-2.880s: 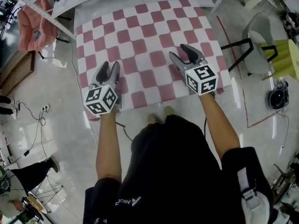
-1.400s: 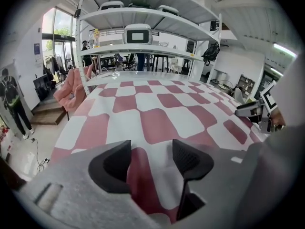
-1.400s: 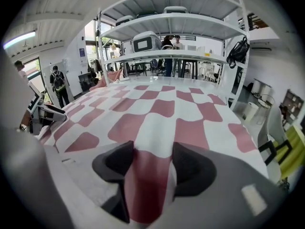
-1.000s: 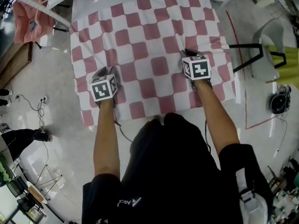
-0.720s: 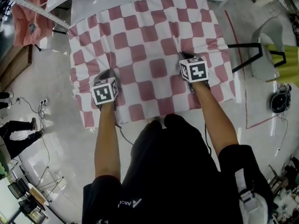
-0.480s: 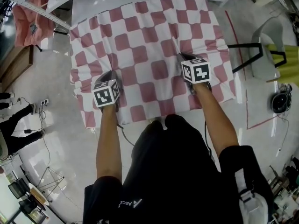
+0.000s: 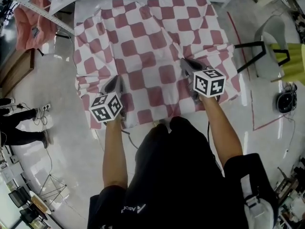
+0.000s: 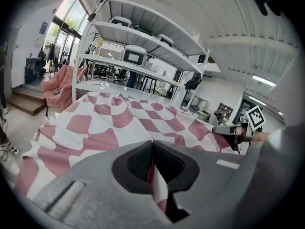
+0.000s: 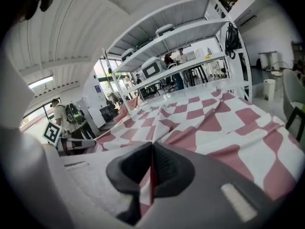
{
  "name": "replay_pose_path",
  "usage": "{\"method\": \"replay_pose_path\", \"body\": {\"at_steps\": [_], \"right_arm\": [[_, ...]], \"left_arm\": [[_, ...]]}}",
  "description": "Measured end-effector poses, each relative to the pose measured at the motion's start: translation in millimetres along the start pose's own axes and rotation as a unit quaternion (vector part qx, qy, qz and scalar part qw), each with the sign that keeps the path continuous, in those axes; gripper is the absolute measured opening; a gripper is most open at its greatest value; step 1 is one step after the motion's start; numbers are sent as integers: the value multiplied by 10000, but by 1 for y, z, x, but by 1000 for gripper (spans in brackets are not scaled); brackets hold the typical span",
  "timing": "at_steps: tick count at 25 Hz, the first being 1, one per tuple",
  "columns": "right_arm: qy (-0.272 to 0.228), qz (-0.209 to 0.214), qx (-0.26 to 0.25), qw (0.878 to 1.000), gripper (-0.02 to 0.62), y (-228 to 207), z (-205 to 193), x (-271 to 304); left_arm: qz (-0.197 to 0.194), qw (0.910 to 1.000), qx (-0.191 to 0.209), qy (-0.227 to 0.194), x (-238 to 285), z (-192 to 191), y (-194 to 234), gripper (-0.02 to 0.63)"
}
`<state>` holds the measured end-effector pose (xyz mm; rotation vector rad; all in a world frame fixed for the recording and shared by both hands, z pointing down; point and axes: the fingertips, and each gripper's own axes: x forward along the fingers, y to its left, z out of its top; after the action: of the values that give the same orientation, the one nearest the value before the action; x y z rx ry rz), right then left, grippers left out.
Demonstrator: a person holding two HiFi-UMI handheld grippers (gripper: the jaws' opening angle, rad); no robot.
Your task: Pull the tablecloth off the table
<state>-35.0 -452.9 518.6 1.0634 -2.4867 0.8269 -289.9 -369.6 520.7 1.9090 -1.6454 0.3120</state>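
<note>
A pink-and-white checked tablecloth [image 7: 147,37] covers the table and hangs over its near edge. My left gripper [image 7: 116,81] is shut on a pinched fold of the cloth near the front left. My right gripper [image 7: 185,62] is shut on another fold at the front right. In the left gripper view the cloth [image 8: 109,123] rises in a ridge into the closed jaws of the left gripper [image 8: 152,143], and the right gripper [image 8: 232,129] shows beyond. The right gripper view has the cloth [image 9: 214,123] tented into the right gripper [image 9: 152,146], with the left gripper [image 9: 71,144] off to the side.
A white shelving rack [image 8: 143,37] stands behind the table. A pale chair [image 7: 269,42] and a round floor device [image 7: 286,101] are to the right. Pink fabric [image 7: 31,18] hangs at the far left. A person's legs [image 7: 19,128] stand on the floor at left.
Both grippers have closed on the cloth, risen and drawn back toward me. The cloth, flat before, now shows raised ridges and wrinkles running from each gripper.
</note>
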Motion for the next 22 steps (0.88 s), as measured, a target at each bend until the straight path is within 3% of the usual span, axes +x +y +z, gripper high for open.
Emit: {"method": "replay_pose_path", "body": {"at_steps": [8, 12, 15, 22], "right_arm": [[-880, 321, 8, 9956, 3, 46, 0, -67], [-1125, 794, -179, 9903, 3, 93, -45, -126], [-1285, 1178, -273, 9843, 3, 131, -75, -173], [-1993, 1728, -162, 9644, 3, 149, 8, -250]], "left_arm": [[-875, 9933, -115, -750, -64, 0, -34, 9], [-1152, 9855, -157, -1234, -127, -32, -58, 9], [-1139, 9800, -181, -1619, -182, -51, -79, 9], [-854, 9665, -263, -2404, -253, 23, -132, 9]]}}
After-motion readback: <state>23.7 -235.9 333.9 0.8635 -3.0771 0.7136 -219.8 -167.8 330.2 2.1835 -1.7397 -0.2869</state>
